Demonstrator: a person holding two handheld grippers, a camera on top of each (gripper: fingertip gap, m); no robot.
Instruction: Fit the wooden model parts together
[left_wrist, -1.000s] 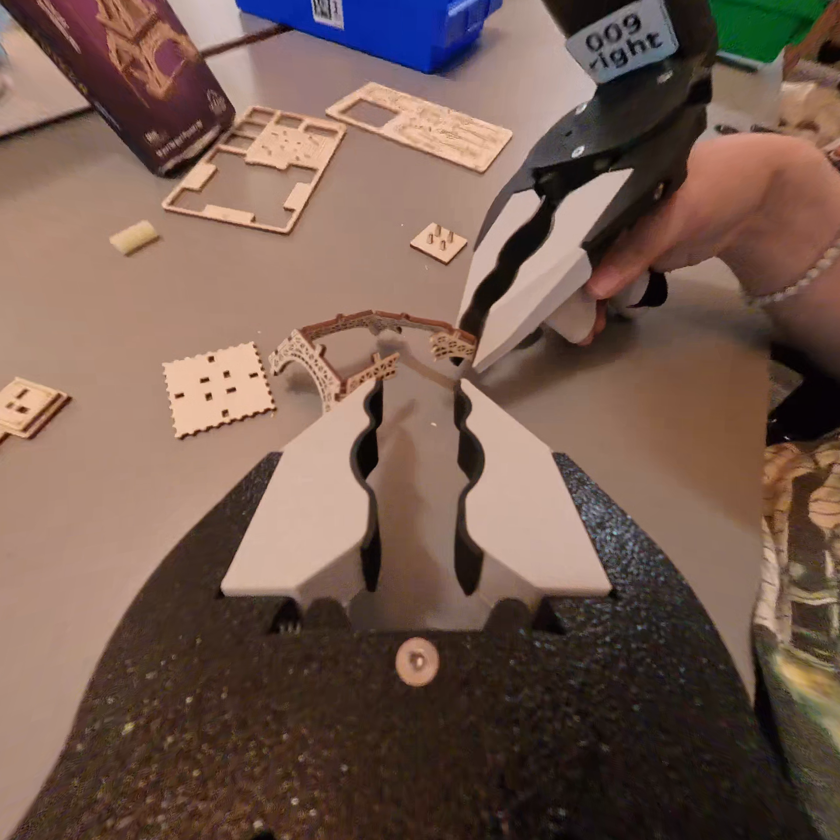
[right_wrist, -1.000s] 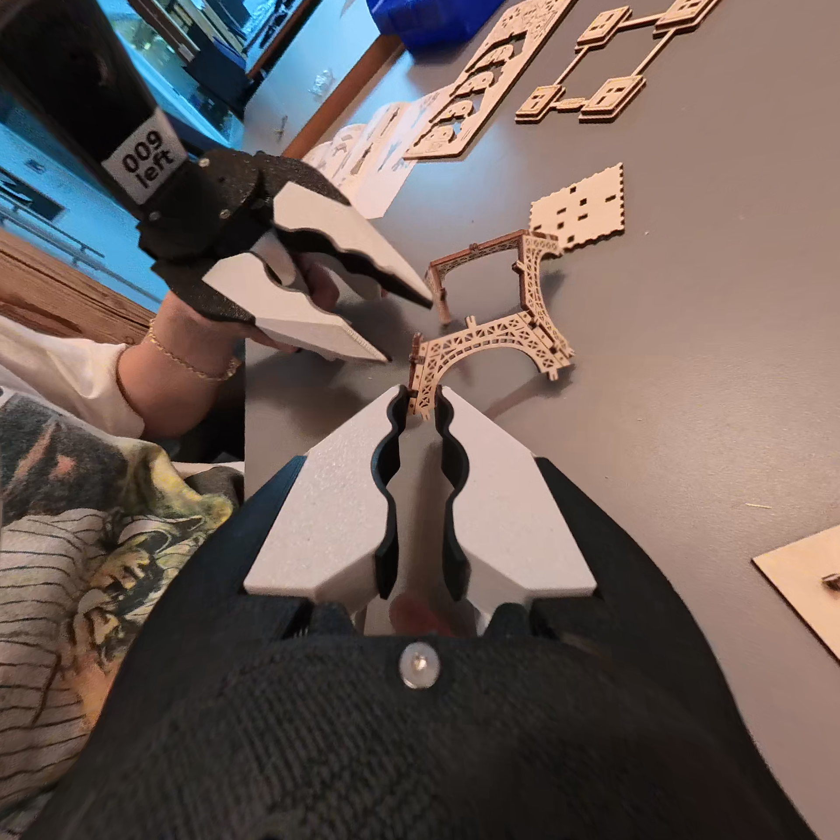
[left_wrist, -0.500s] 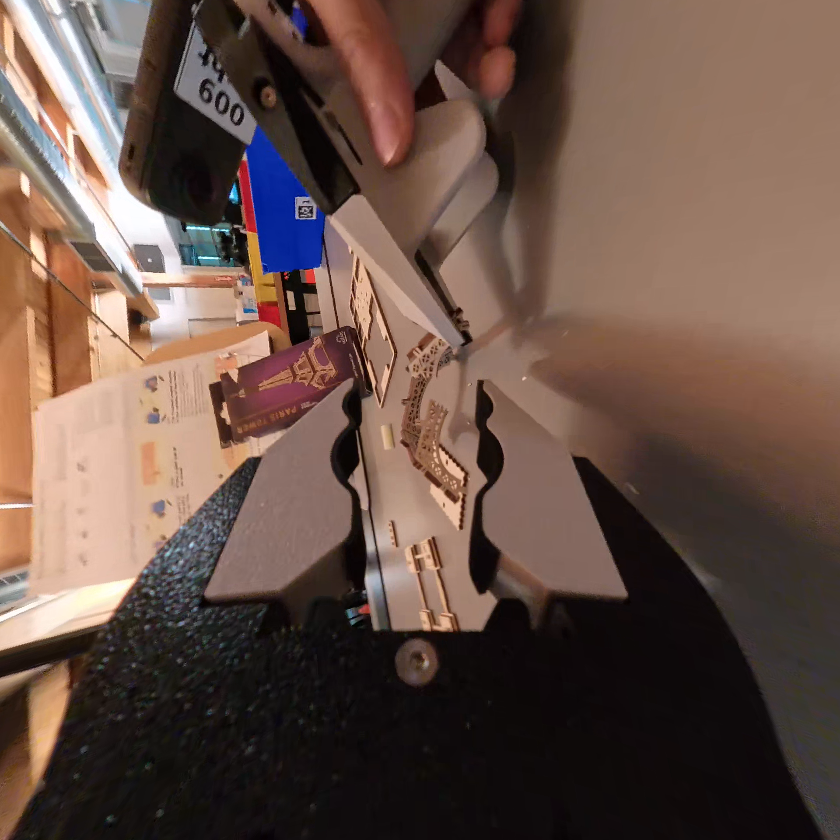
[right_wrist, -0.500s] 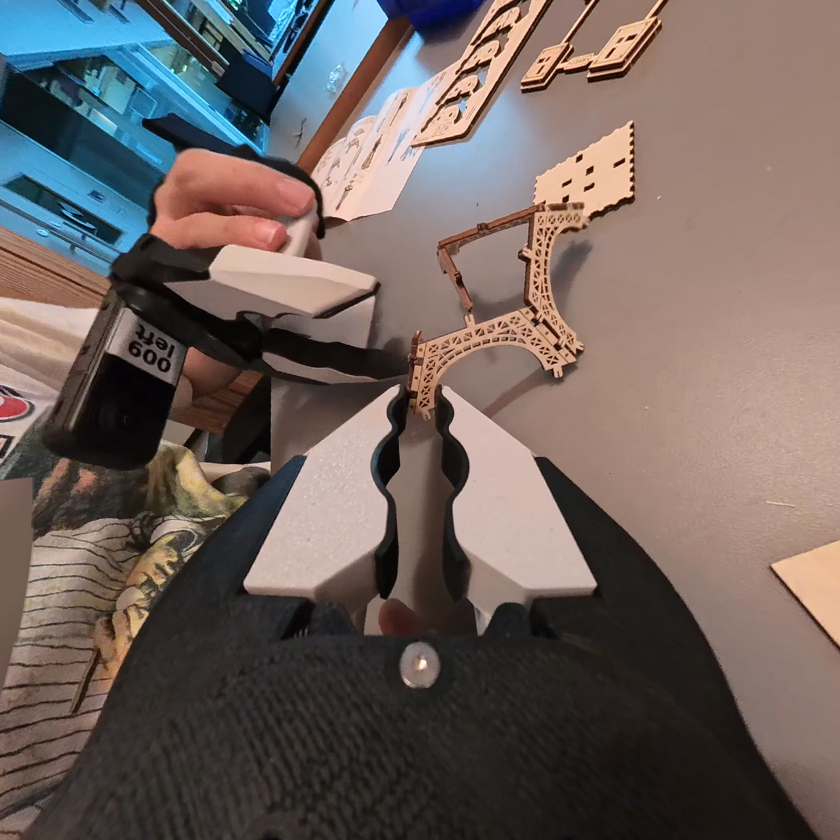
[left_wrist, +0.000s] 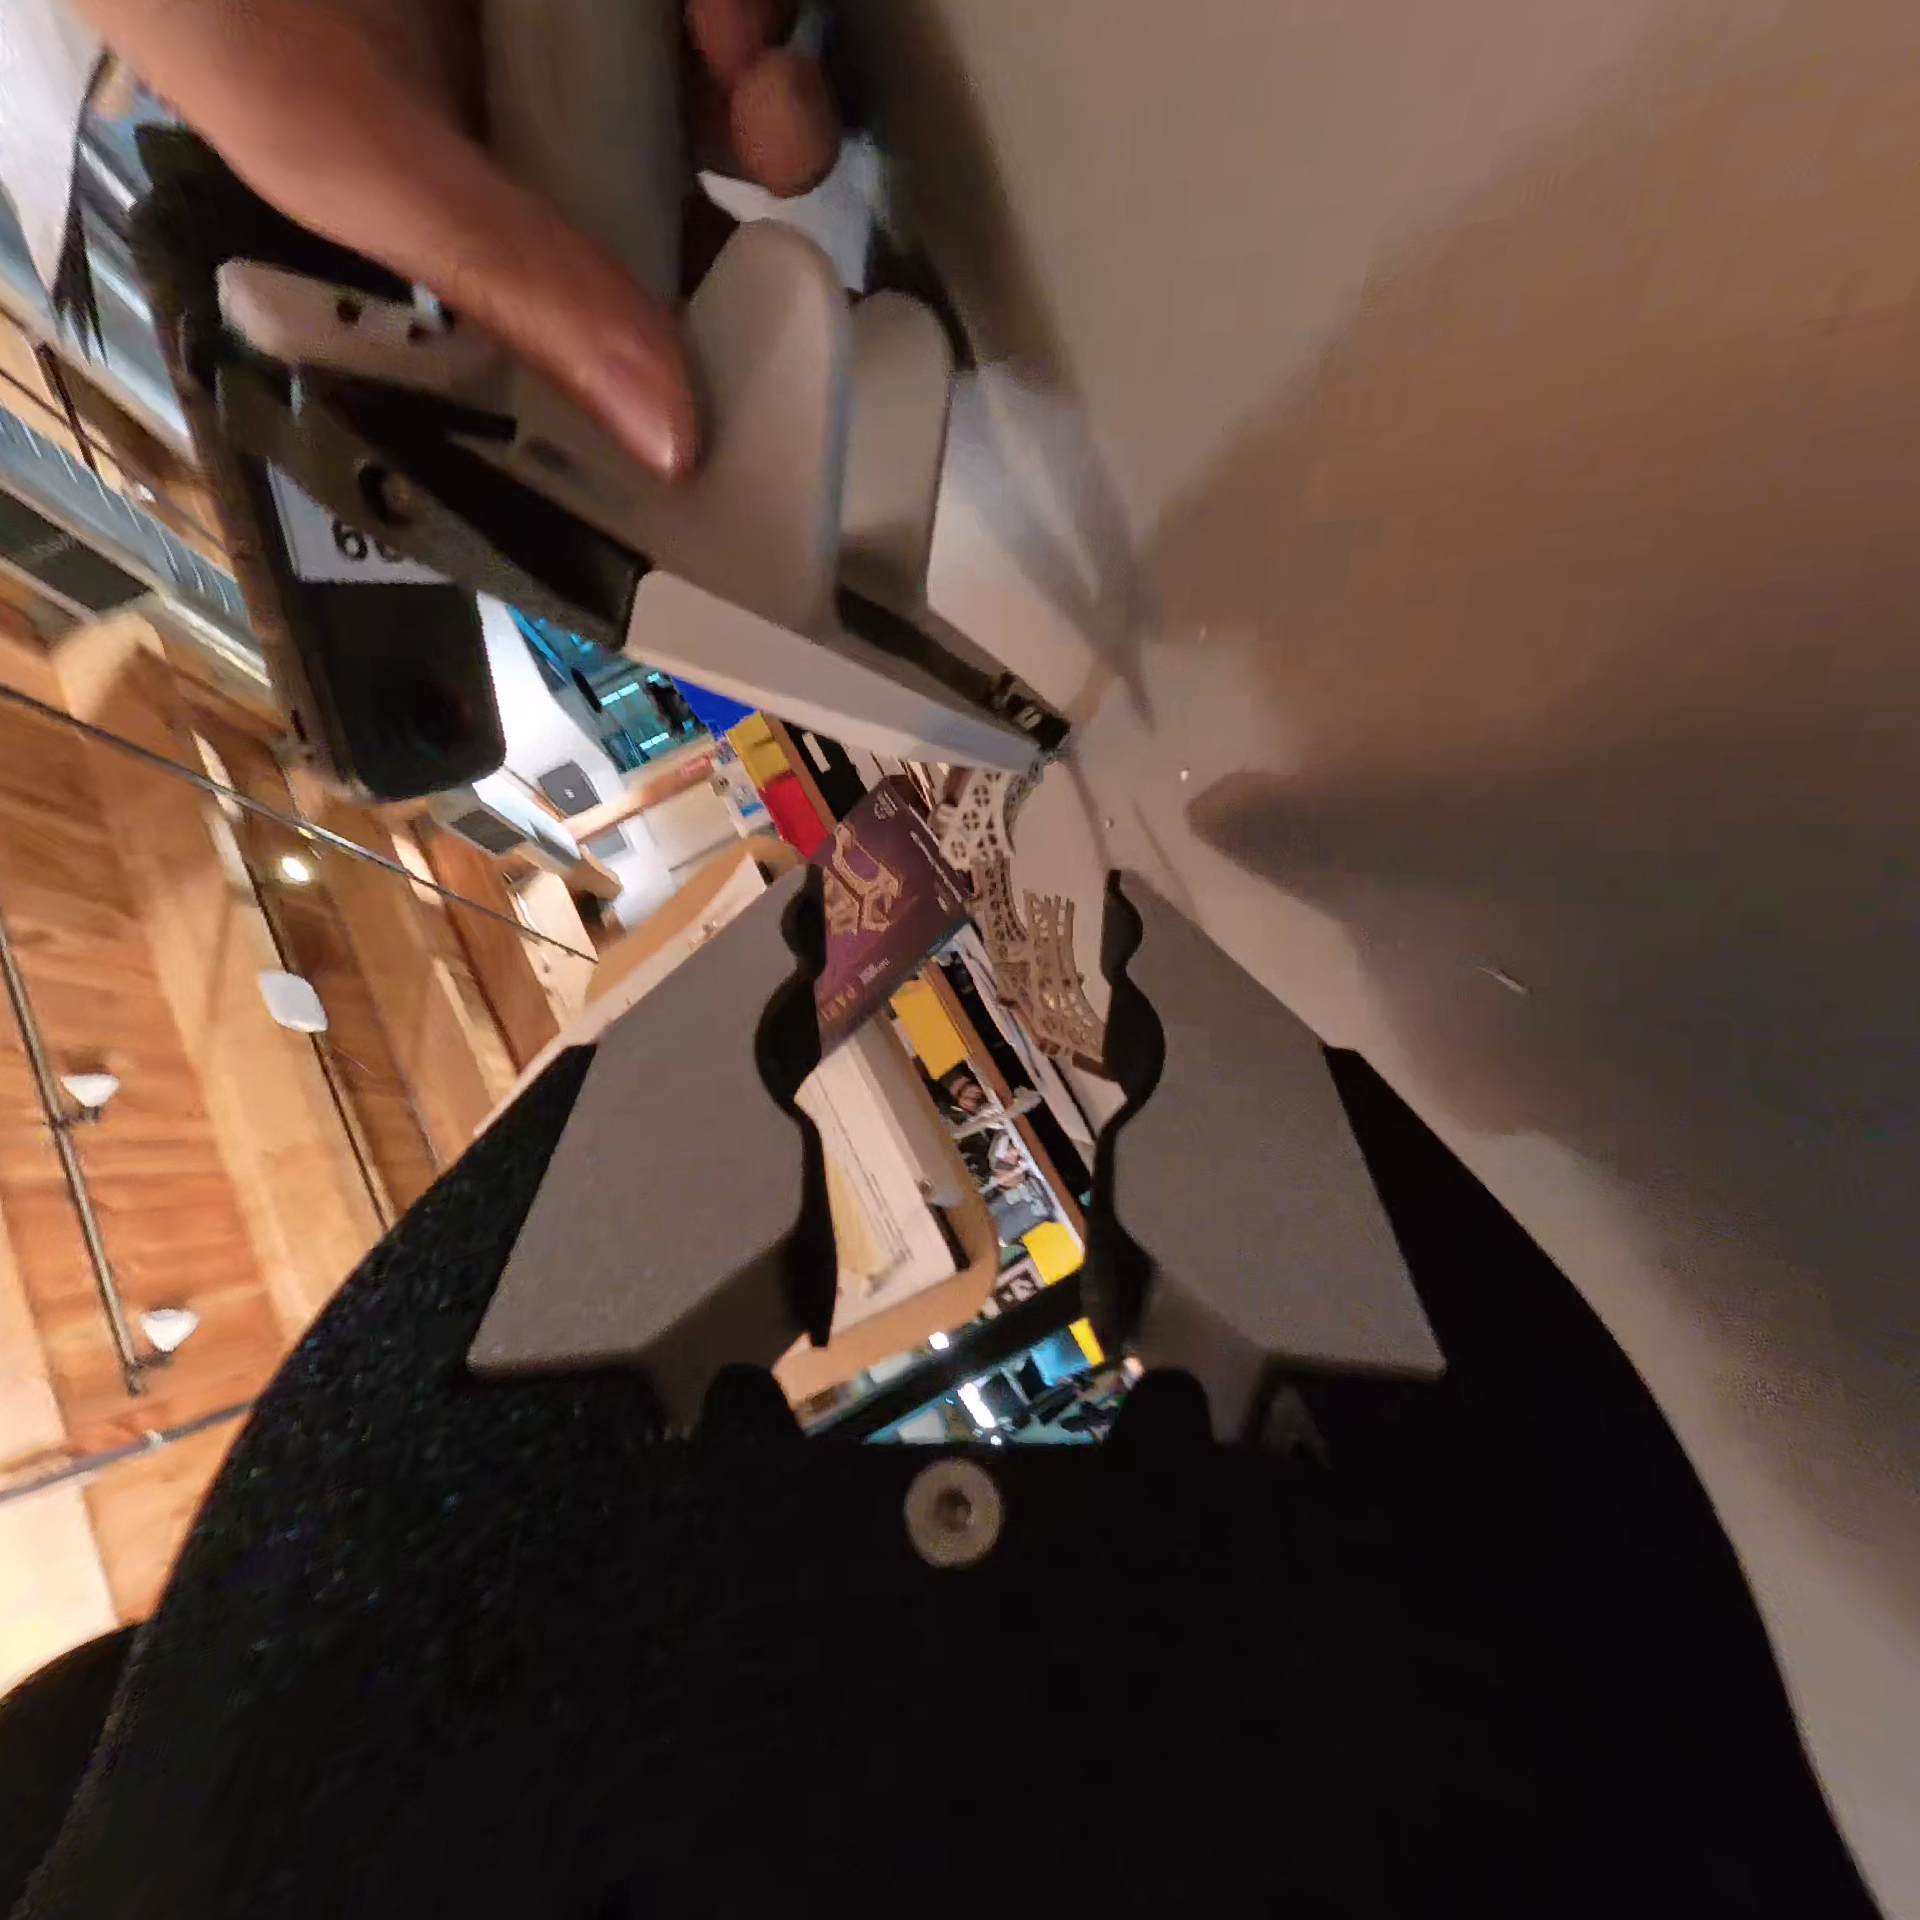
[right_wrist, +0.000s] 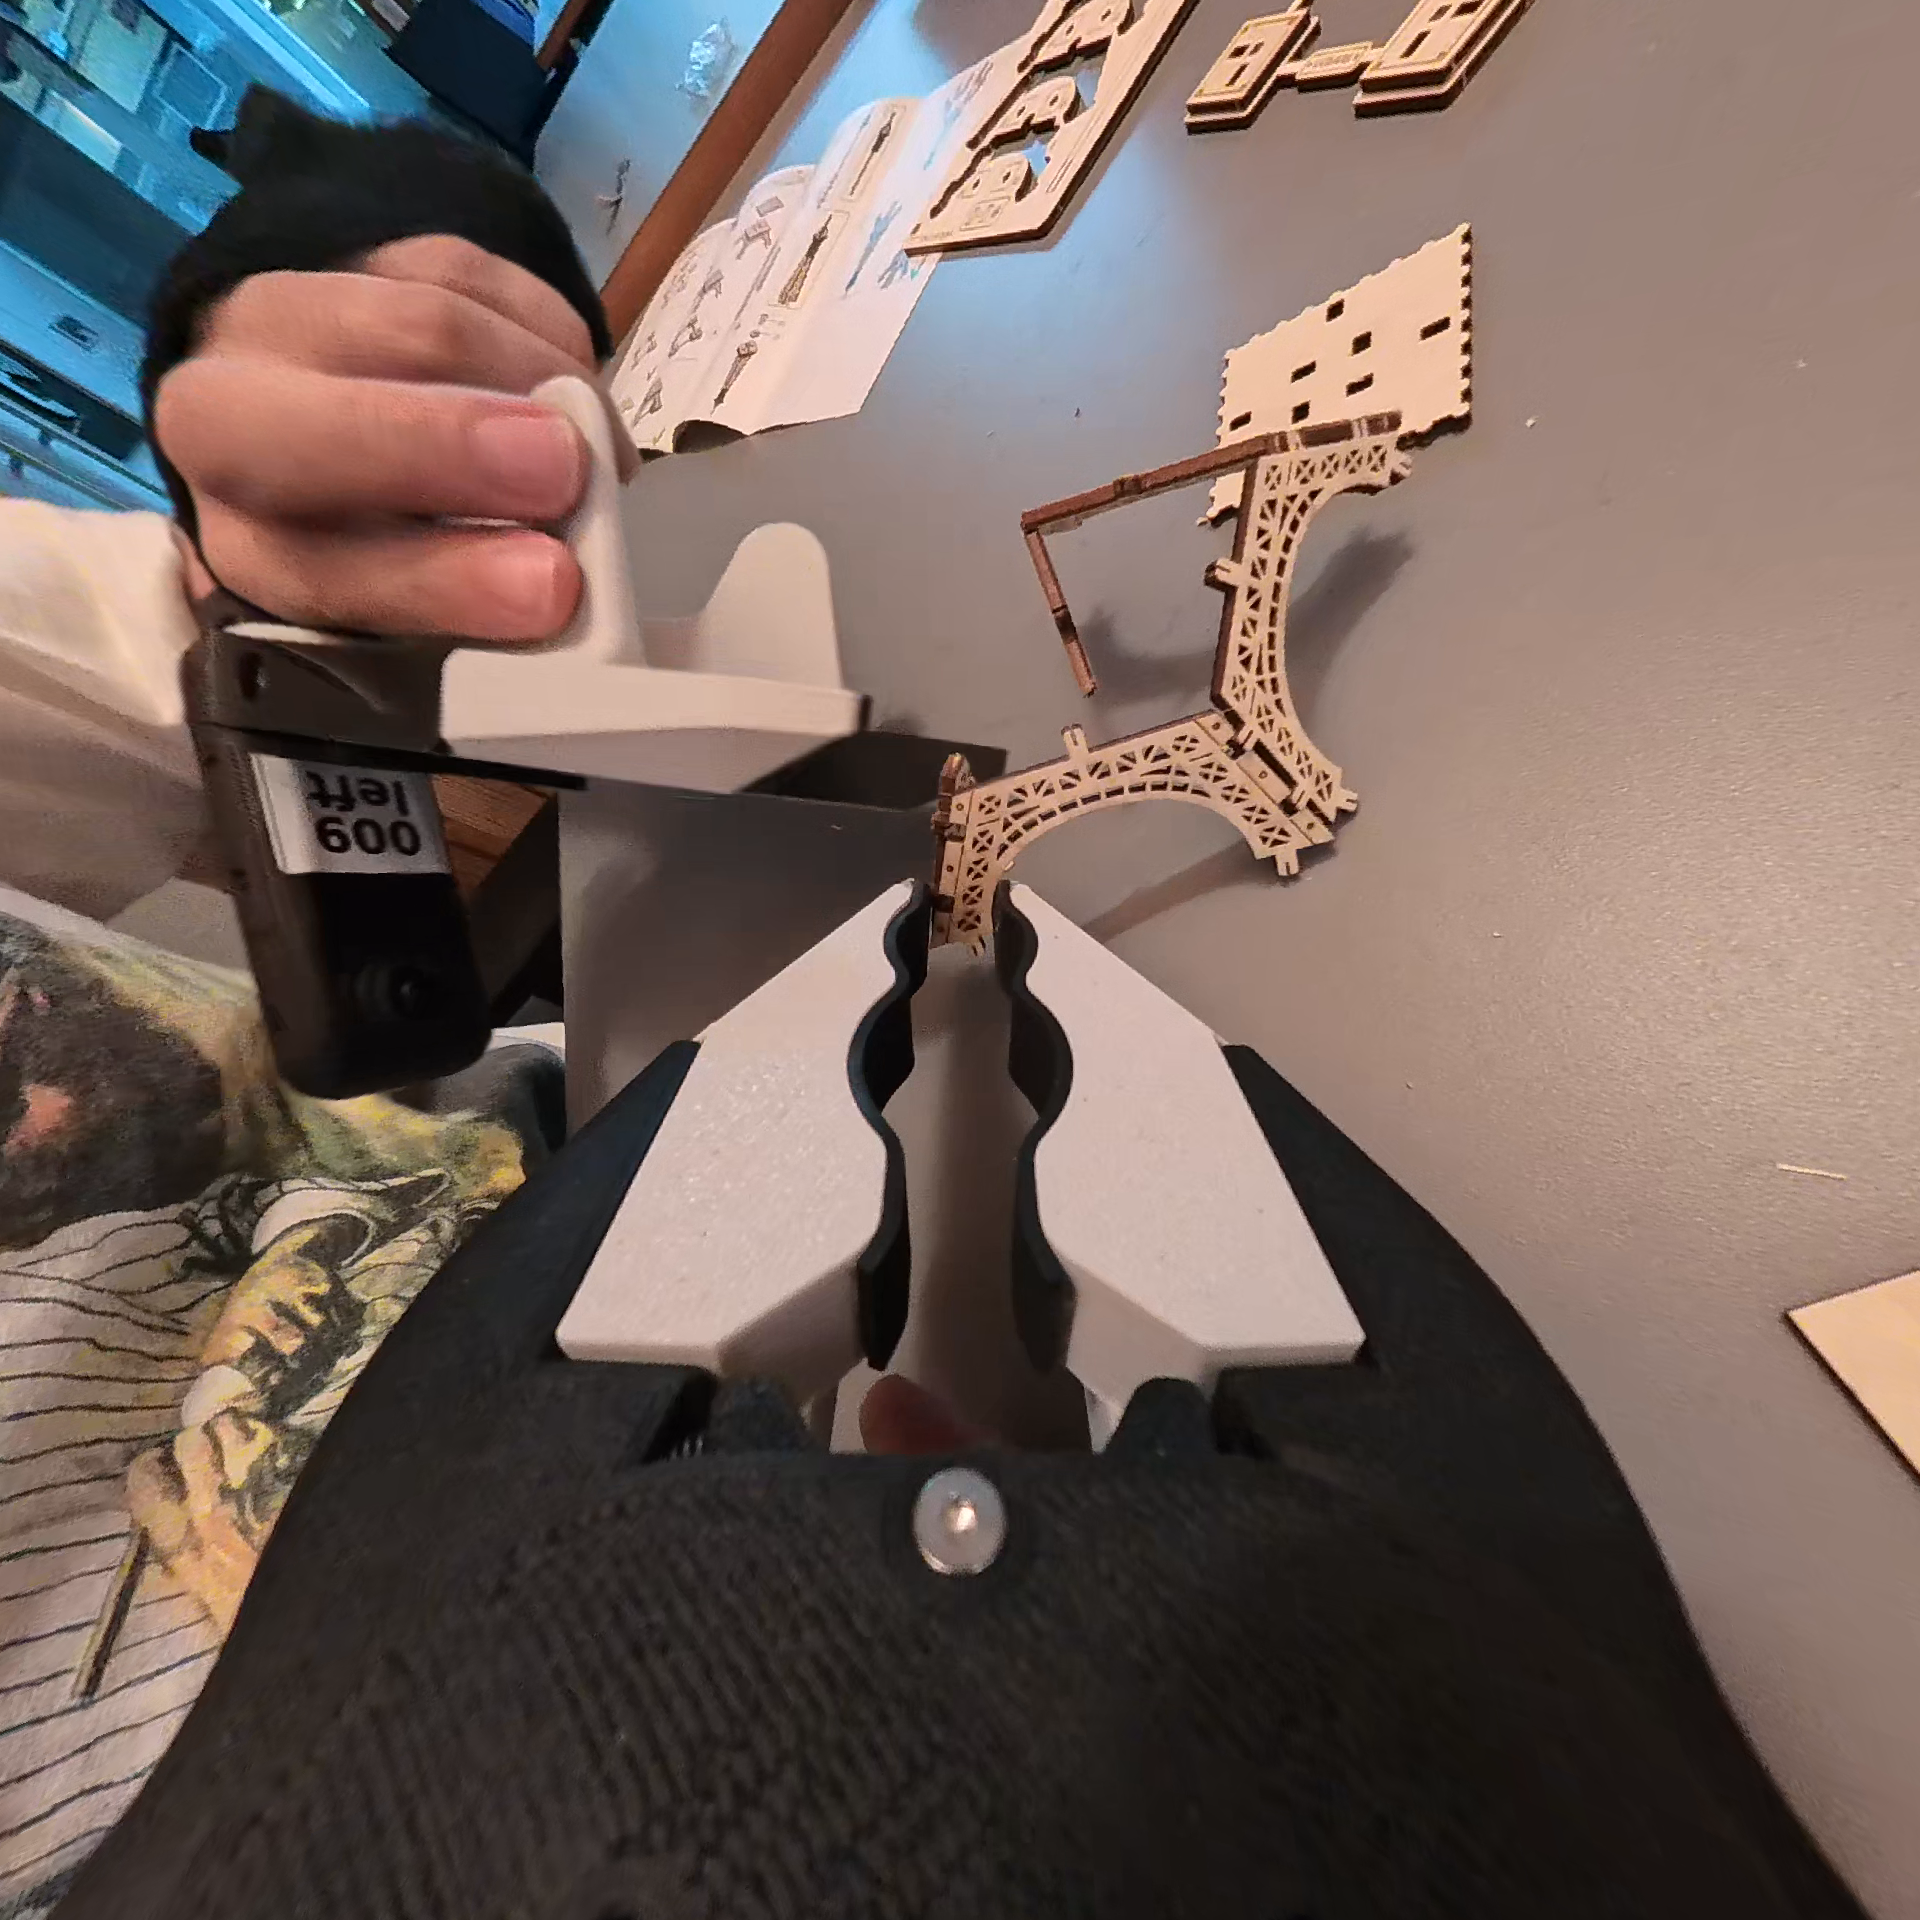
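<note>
Item: lattice arch frame (right_wrist: 1195, 769), thin laser-cut pale wood with dark scorched edges, open trusswork, partly built; one foot rests on the grey table (right_wrist: 1610, 935), another sits in your right gripper (right_wrist: 961, 914), whose fingers pinch that foot near their tips.

Item: left gripper (left_wrist: 961, 925), rolled sideways, its jaws spread and holding nothing, tips level with the pinched corner of the frame.

Item: square perforated plate (right_wrist: 1351, 353), flat, toothed edges, lying on the table behind the frame.

Item: cut-out sheets (right_wrist: 1039, 125) and paper instructions (right_wrist: 769, 312), far edge of the table.

Hazards: the trusses look brittle; if you squeeze harder or twist your right wrist, a strut likely snaps. If your left finger knocks the corner, the frame may pivot out of its narrow tip grip. The loose brown rail (right_wrist: 1143, 488) could pop from its joint under any sideways push.
</note>
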